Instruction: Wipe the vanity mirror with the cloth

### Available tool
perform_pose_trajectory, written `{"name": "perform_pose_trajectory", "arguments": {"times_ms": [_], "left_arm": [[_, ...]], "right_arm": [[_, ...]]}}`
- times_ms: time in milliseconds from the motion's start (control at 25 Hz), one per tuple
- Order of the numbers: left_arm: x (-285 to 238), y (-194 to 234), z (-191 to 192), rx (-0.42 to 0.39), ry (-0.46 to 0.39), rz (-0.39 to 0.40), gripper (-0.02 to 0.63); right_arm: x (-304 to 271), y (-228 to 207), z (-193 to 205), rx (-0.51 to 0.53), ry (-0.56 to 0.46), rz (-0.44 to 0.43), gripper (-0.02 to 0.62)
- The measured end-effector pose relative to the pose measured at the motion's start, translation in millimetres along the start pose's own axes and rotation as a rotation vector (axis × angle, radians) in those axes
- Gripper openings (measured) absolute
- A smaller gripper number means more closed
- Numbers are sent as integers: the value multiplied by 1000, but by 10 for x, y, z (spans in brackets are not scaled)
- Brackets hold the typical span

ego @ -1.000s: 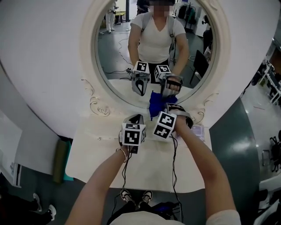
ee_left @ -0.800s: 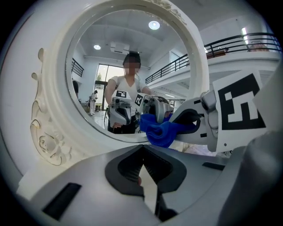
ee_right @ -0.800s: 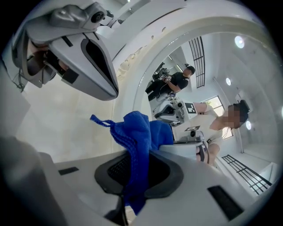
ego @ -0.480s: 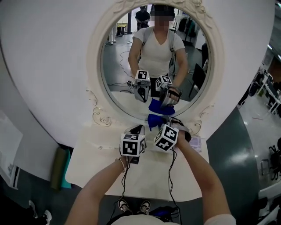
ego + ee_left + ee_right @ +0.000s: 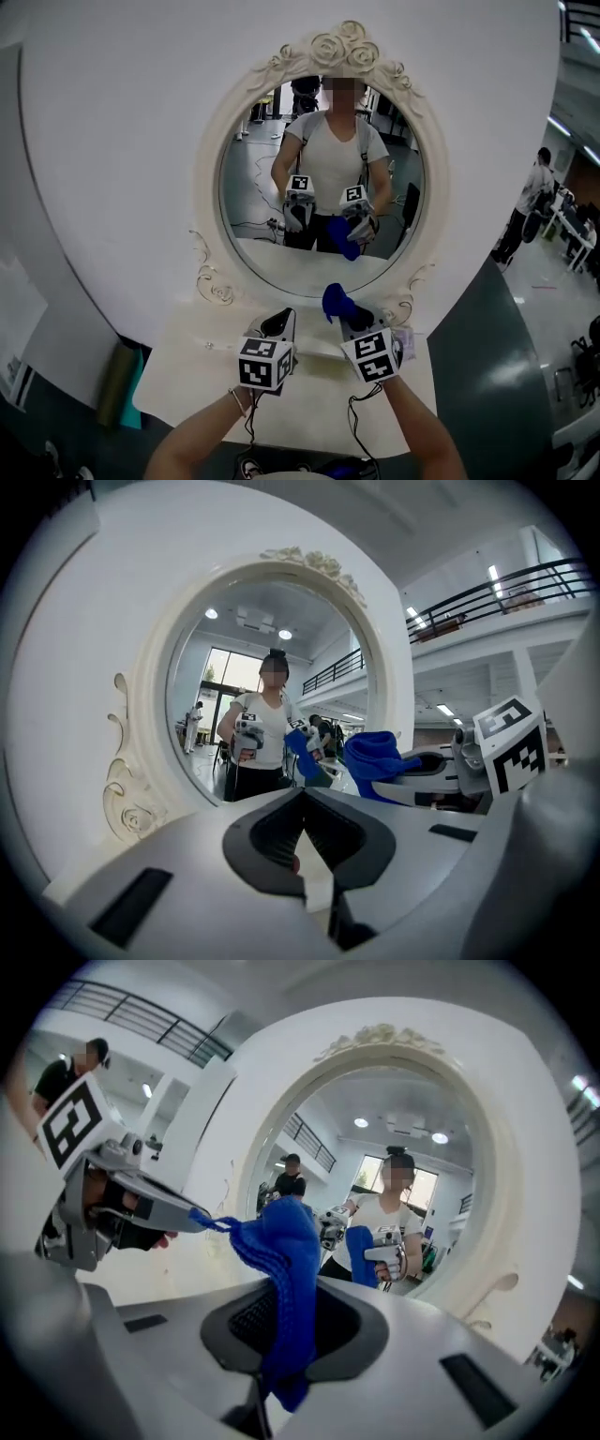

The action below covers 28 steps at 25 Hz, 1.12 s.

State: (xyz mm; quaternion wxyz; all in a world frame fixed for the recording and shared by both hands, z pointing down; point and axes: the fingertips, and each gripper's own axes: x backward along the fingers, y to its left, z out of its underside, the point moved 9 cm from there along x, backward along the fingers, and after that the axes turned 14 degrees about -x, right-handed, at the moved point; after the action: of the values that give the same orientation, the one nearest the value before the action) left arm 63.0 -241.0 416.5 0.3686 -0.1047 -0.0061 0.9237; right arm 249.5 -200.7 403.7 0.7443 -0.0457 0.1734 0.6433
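Note:
The round vanity mirror [image 5: 281, 258] in its cream ornate frame [image 5: 208, 178] stands on the white table. My right gripper [image 5: 349, 319] is shut on the blue cloth [image 5: 336, 302], which is bunched up in front of the mirror's lower rim, apart from the glass. In the right gripper view the cloth [image 5: 286, 1269] hangs between the jaws, with the mirror [image 5: 422, 1185] beyond. My left gripper [image 5: 281, 324] is shut and holds nothing, just left of the right one. In the left gripper view the cloth [image 5: 375, 761] and the mirror [image 5: 202, 705] show ahead.
The white table top [image 5: 183, 375] lies below both grippers. A curved white wall [image 5: 112, 141] backs the mirror. A green object [image 5: 120, 386] leans at the table's left. A person [image 5: 532, 192] stands far off at the right.
The cloth has come off the lower part of the glass and both grippers have drawn back toward me. The head view has tilted up, so the whole mirror now shows.

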Motion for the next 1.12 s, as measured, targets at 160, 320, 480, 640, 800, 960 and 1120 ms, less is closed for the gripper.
{"name": "perform_pose_trajectory", "arguments": {"times_ms": [160, 320, 480, 640, 800, 960, 1120], "left_arm": [[286, -126, -96, 13, -68, -44, 5], [510, -224, -41, 109, -123, -129, 5], [647, -355, 85, 119, -117, -181, 6], [776, -385, 55, 52, -117, -219, 5], [911, -333, 28, 29, -128, -232, 5], [1045, -302, 49, 2, -132, -221, 5], [1197, -338, 117, -20, -116, -191, 5]], "right_arm": [[465, -21, 50, -223, -135, -3, 63], [784, -29, 189, -361, -222, 35, 63], [1006, -3, 377, -377, -252, 61, 63], [1129, 74, 503, -381, -269, 113, 63], [1189, 195, 629, -411, -252, 135, 63], [1297, 306, 783, -474, -230, 156, 63], [1411, 415, 828, -510, -214, 196, 63]]}}
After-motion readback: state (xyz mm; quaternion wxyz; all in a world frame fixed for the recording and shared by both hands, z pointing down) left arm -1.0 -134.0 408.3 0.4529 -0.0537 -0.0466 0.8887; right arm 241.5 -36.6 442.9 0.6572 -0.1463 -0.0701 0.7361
